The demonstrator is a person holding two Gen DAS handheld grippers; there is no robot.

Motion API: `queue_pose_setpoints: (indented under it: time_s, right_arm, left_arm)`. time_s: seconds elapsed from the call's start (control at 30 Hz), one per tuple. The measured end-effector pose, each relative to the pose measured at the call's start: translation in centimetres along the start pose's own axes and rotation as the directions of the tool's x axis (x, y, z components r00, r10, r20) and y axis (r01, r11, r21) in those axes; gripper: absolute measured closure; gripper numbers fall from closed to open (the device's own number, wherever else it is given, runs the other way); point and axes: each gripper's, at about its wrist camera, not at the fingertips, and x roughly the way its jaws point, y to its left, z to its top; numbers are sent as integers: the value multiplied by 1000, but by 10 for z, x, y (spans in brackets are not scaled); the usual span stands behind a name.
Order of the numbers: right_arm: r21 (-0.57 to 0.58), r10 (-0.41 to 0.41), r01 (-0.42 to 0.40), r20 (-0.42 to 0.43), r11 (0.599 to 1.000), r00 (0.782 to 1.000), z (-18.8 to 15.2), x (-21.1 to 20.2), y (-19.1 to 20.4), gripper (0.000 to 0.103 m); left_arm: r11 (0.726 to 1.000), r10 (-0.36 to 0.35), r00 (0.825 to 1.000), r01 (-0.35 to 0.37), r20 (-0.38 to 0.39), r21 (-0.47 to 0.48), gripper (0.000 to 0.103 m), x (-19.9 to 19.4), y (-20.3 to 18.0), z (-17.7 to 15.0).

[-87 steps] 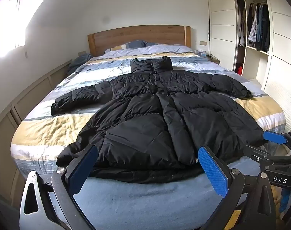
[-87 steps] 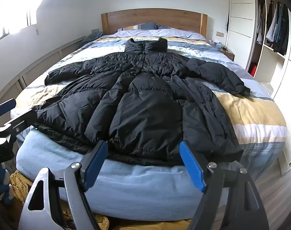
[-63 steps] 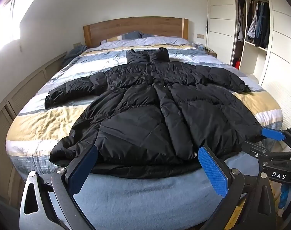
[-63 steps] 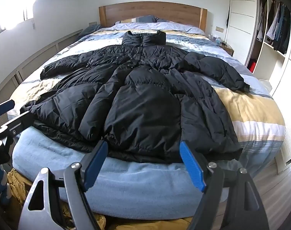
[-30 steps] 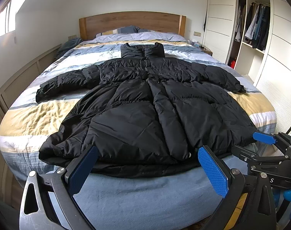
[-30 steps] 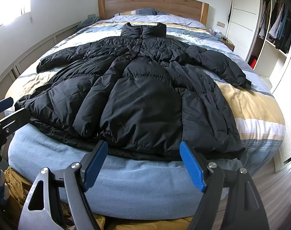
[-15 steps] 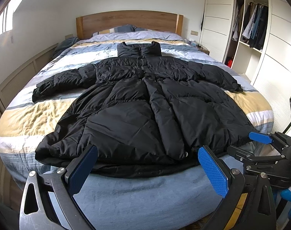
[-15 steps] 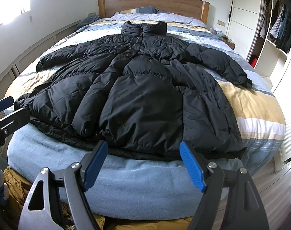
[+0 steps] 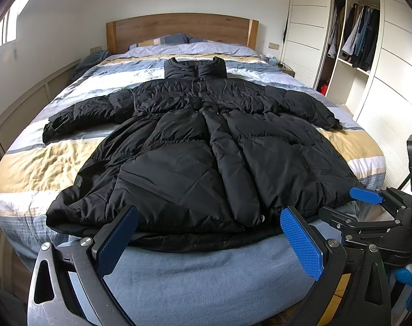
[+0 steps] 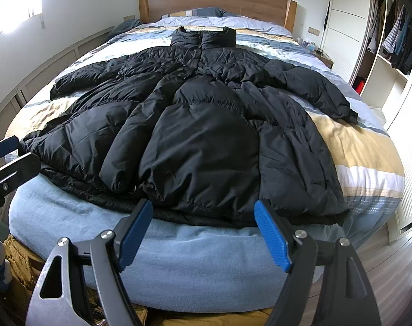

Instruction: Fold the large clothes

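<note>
A long black puffer coat (image 9: 206,146) lies spread flat on the bed, collar toward the headboard, both sleeves out to the sides, hem at the foot edge. It also shows in the right wrist view (image 10: 200,119). My left gripper (image 9: 208,233) is open and empty, just short of the hem's left half. My right gripper (image 10: 203,225) is open and empty, just short of the hem's right half. The right gripper also shows at the right of the left wrist view (image 9: 369,203), and the left gripper's fingers (image 10: 5,146) show at the left edge of the right wrist view.
The bed has a striped blue, white and yellow cover (image 9: 43,163) and a wooden headboard (image 9: 178,30). A light blue sheet (image 10: 195,258) covers the foot end. An open wardrobe (image 9: 355,40) with hanging clothes stands on the right. Low wall panelling runs along the left.
Both grippers have moved closer to the foot of the bed and a little higher, so the coat looks larger. Both stayed open. The coat has not moved.
</note>
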Motion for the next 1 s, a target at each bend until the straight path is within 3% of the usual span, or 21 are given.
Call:
queue_pose_setpoints:
  time_s: [1.0]
  right_arm:
    - [-7, -14, 13, -57, 1000, 998, 6, 15, -1, 26]
  left_arm:
    - [999, -50, 997, 50, -50, -6, 1, 17, 2, 0]
